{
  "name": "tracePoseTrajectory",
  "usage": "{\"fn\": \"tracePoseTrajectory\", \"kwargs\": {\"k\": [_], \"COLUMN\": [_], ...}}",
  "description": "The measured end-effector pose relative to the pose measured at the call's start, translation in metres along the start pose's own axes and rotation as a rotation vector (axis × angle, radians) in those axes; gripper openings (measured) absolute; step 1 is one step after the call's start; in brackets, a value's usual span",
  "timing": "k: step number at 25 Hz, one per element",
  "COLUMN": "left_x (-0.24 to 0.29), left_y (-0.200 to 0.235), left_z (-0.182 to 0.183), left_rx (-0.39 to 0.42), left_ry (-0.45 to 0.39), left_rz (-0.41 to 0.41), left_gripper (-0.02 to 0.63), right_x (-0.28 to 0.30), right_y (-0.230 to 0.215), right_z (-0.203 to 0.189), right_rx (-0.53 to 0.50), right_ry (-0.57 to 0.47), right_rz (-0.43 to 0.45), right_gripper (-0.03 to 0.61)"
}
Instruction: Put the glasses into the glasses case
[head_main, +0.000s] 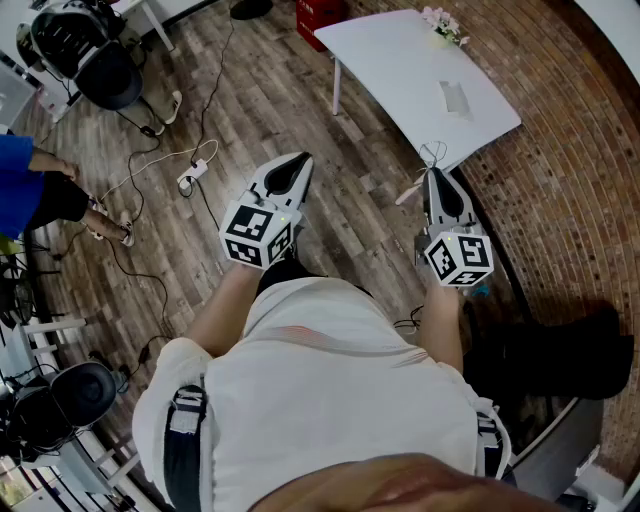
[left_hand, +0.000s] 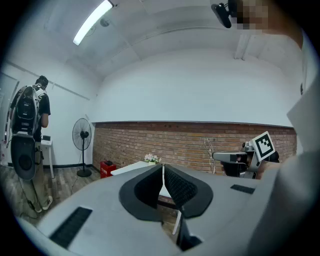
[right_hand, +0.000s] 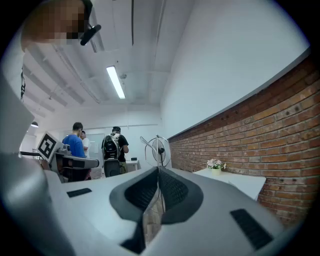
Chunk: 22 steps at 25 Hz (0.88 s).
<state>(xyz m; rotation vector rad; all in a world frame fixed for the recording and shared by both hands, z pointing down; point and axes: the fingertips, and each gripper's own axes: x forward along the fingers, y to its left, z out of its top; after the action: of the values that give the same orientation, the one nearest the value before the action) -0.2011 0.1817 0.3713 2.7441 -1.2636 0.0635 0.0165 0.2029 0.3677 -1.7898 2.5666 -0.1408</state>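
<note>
Between the clenched jaws of the right gripper (right_hand: 158, 172) sit the glasses (right_hand: 157, 145), pinched by a thin part of the frame. They are a slight wire-rimmed pair. One round rim stands up above the jaw tips and a fine temple arm slants off to the side. The metal is so thin that the room shows through it. In the head view the same glasses (head_main: 432, 153) show as pale loops at the tip of the right gripper (head_main: 434, 172), held in the air just short of the near edge of the white table (head_main: 400, 50).

The left gripper (left_hand: 163, 172) has its jaws pressed together with nothing between them. It hangs over the wooden floor (head_main: 250, 100), well apart from the table.

On the table a small grey oblong item (head_main: 455, 97) lies flat, too small to identify. A little pot of flowers (head_main: 443, 22) stands at the far end by the brick wall (head_main: 570, 170).
</note>
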Motion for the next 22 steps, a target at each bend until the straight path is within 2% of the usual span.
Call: {"fn": "tracePoseTrajectory", "kwargs": {"k": [22], "left_x": [0.014], "left_y": [-0.009], "left_z": [0.000], "left_rx": [-0.009], "left_ry": [0.011], "left_rz": [-0.012], "left_gripper": [0.023], "right_x": [-0.002], "right_y": [-0.013], "right_z": [0.001], "right_rx": [-0.010], "right_ry": [0.007], "right_rz": [-0.004], "right_gripper": [0.063]}}
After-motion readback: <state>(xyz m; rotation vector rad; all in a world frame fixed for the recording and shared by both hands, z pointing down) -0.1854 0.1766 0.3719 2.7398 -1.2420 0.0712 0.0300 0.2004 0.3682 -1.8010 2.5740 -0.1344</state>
